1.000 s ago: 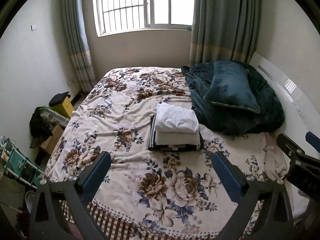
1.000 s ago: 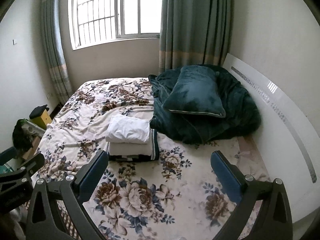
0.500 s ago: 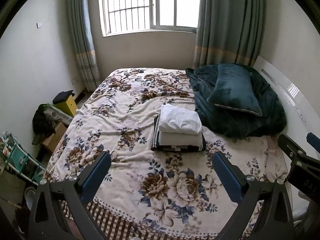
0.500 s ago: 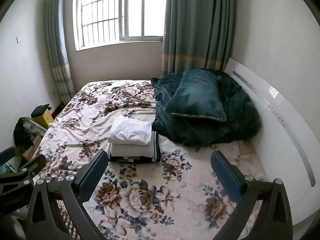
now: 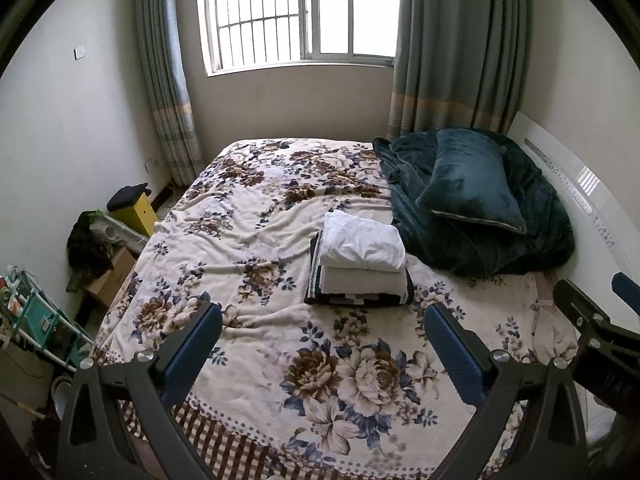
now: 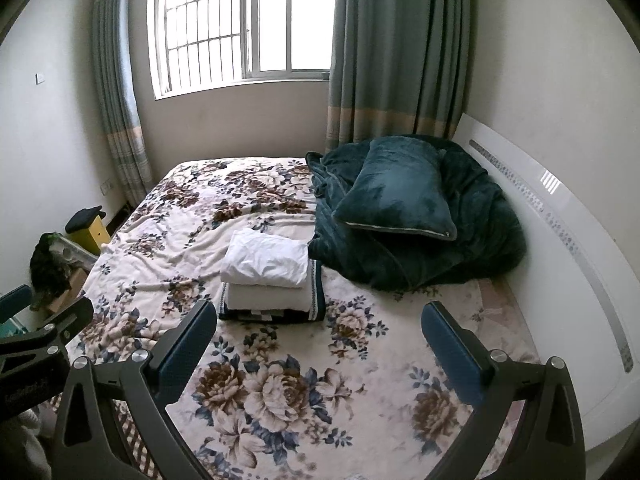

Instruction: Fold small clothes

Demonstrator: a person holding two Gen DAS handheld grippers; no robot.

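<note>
Folded clothes [image 5: 360,268] are sitting stacked mid-bed, beyond both grippers. Nearest, the left gripper [image 5: 322,344] and right gripper [image 6: 318,340] are hovering wide apart, gripping nothing, over the floral bed [image 5: 256,240]. Farther back, a teal pillow [image 5: 472,184] is lying on a dark blanket [image 5: 536,240].

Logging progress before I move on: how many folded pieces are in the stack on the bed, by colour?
White folded pieces: 2
Dark striped folded piece at the bottom: 1
Total: 3 visible in the stack; any thinner layers hidden between them cannot be told.
</note>
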